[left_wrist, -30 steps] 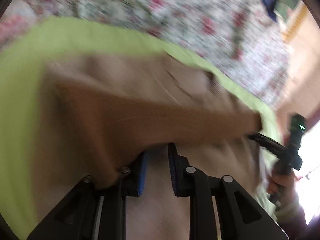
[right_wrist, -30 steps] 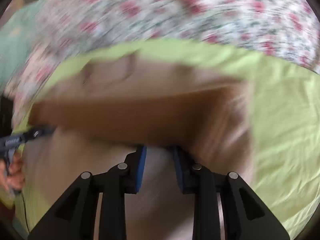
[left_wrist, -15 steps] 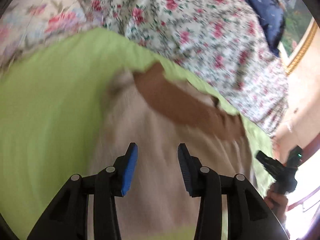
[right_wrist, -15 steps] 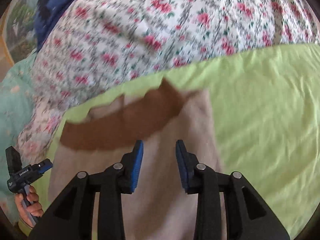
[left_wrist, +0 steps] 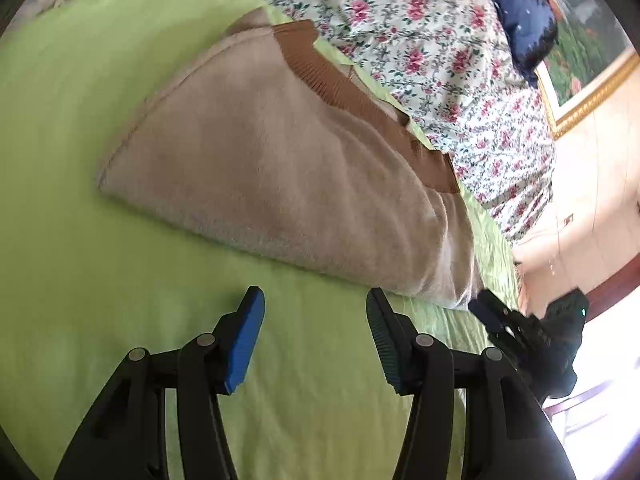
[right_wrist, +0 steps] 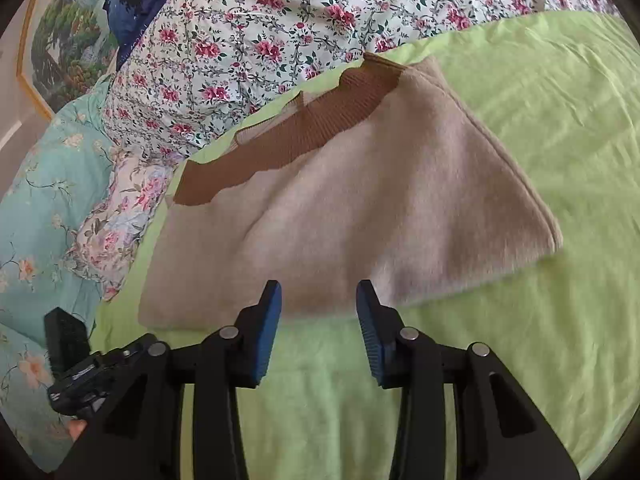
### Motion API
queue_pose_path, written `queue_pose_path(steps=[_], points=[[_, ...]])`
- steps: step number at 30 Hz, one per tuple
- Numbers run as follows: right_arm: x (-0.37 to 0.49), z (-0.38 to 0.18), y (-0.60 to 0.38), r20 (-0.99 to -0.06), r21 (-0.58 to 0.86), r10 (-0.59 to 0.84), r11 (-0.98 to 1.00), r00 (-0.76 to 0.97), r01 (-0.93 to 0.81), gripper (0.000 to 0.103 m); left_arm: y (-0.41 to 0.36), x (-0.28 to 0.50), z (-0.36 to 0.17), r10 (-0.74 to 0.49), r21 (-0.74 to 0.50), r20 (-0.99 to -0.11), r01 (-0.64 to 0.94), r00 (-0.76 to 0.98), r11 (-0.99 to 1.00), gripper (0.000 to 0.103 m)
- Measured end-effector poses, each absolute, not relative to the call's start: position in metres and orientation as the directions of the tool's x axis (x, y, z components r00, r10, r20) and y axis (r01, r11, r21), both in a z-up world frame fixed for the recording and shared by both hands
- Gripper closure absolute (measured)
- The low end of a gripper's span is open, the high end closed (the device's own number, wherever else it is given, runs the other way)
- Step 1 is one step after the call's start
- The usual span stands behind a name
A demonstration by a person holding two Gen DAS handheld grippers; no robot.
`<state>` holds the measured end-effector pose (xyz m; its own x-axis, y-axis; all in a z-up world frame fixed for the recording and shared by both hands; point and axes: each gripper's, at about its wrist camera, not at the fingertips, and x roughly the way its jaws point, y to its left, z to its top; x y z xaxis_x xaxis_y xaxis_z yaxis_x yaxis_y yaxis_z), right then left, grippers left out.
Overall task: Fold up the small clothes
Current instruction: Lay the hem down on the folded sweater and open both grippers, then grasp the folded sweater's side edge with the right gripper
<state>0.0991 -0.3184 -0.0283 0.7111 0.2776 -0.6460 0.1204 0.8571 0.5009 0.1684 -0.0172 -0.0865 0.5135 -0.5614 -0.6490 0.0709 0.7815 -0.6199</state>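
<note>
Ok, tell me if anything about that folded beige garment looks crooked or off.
The beige garment lies folded on the green sheet, but not squarely: the brown ribbed band runs jagged and slanted along the far edge, with lighter fabric peeking out beyond it. Both claws, left claw and right claw, are open, clear of it.

I see a fuzzy matt beige knit garment [right_wrist: 352, 216] with a ribbed brown band [right_wrist: 296, 136], on a smooth green sheet [right_wrist: 540, 128]; my right gripper [right_wrist: 319, 320] has matt black plastic arms, ridged blue pads [right_wrist: 268, 332]

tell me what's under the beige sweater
The sweater lies folded on the green sheet, which shows all around it. Anything between its layers or beneath it is covered.
</note>
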Motion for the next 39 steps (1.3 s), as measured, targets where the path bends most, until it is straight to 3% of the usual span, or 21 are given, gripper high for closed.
queue_pose_path(steps=[12, 15, 16, 17, 20, 28, 33, 35, 39], points=[[0.103, -0.024, -0.319, -0.652, 0.486, 0.269, 0.866, 0.709, 0.118, 0.058, 0.016, 0.231, -0.095, -0.470, -0.664, -0.620, -0.101, 0.628, 0.741, 0.045], [0.112, -0.023, -0.325, -0.648, 0.487, 0.271, 0.866, 0.712, 0.113, 0.058, 0.013, 0.249, -0.091, -0.430, -0.629, -0.639, -0.112, 0.638, 0.769, 0.057], [0.115, -0.022, -0.326, -0.647, 0.486, 0.272, 0.867, 0.712, 0.110, 0.058, 0.010, 0.253, -0.089, -0.421, -0.614, -0.646, -0.105, 0.637, 0.782, 0.072], [0.119, -0.022, -0.328, -0.647, 0.485, 0.273, 0.868, 0.712, 0.107, 0.058, 0.006, 0.258, -0.085, -0.417, -0.598, -0.650, -0.089, 0.636, 0.796, 0.080], [0.134, -0.017, -0.337, -0.644, 0.491, 0.290, 0.866, 0.708, 0.093, 0.058, -0.016, 0.257, -0.055, -0.377, -0.527, -0.626, -0.014, 0.682, 0.850, 0.085], [0.192, -0.002, -0.368, -0.609, 0.608, 0.442, 0.793, 0.659, 0.030, 0.056, -0.130, 0.236, -0.006, -0.430, -0.308, -0.577, 0.303, 0.694, 0.902, 0.093], [0.237, -0.001, -0.368, -0.525, 0.731, 0.611, 0.680, 0.592, -0.053, 0.029, -0.186, 0.234, -0.030, -0.457, -0.233, -0.638, 0.410, 0.620, 0.882, 0.094], [0.257, -0.004, -0.360, -0.519, 0.752, 0.653, 0.656, 0.552, -0.069, 0.028, -0.193, 0.236, -0.039, -0.458, -0.228, -0.651, 0.419, 0.606, 0.879, 0.094], [0.292, -0.018, -0.331, -0.592, 0.708, 0.650, 0.702, 0.476, -0.079, 0.028, -0.190, 0.236, -0.039, -0.471, -0.234, -0.642, 0.430, 0.606, 0.872, 0.094]])
